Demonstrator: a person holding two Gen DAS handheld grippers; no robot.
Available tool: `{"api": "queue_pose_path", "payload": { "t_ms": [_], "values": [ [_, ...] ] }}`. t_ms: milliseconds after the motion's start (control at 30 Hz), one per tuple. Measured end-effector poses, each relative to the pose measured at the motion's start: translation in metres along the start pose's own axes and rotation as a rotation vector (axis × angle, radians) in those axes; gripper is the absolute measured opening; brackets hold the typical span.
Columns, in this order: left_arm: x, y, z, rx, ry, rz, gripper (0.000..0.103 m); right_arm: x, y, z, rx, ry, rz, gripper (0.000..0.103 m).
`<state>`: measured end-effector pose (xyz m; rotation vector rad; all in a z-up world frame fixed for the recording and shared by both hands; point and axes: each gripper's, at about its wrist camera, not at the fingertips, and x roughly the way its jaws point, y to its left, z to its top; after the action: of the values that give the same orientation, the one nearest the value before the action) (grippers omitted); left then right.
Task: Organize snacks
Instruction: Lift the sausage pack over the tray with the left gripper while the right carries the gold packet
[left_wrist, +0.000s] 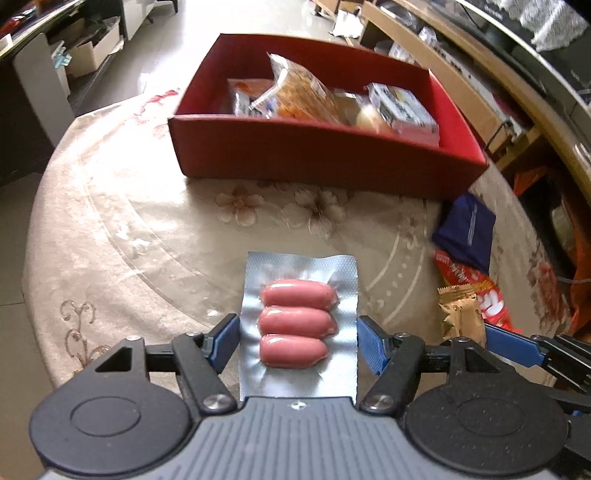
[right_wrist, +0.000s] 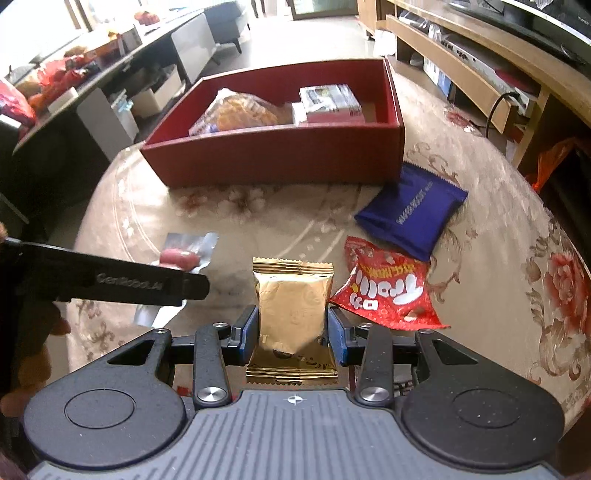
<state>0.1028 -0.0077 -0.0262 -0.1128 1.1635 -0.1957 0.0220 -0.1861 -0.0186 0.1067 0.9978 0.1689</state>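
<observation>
Sausage pack (left_wrist: 299, 325), glossy silver foil, lies flat beside crinkled gold packet (right_wrist: 291, 314).

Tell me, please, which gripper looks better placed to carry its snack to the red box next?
Probably the right gripper: its pads press the gold packet. The left gripper only straddles the sausage pack, pads beside its edges. The red box lies ahead of both.
</observation>
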Motion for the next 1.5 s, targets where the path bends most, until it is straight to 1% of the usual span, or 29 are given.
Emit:
{"api": "queue_pose_path", "payload": {
  "t_ms": [233, 633, 833, 1000, 1267, 1500],
  "values": [
    [-0.012, 0.003, 0.014, -0.024, -0.043, -0.03, 0.068, -0.004, 0.0, 0.019, 0.018, -0.052, 0.015, 0.048],
    [-0.017, -0.005, 0.027, -0.02, -0.077, -0.048, 0.068, -0.006, -0.005, 0.04, 0.037, -0.095, 0.023, 0.048],
    [-0.02, -0.009, 0.032, -0.003, -0.104, -0.013, 0.068, -0.003, -0.002, 0.05, 0.025, -0.102, 0.016, 0.048],
    [-0.022, -0.009, 0.036, 0.0, -0.116, -0.004, 0.068, -0.002, -0.003, 0.057, 0.023, -0.109, 0.014, 0.048],
    [-0.026, -0.013, 0.042, 0.02, -0.149, 0.036, 0.068, 0.0, -0.003, 0.063, 0.022, -0.116, 0.016, 0.048],
    [-0.028, -0.017, 0.054, 0.029, -0.176, 0.06, 0.068, 0.002, -0.003, 0.073, 0.02, -0.128, 0.014, 0.048]
  ]
}}
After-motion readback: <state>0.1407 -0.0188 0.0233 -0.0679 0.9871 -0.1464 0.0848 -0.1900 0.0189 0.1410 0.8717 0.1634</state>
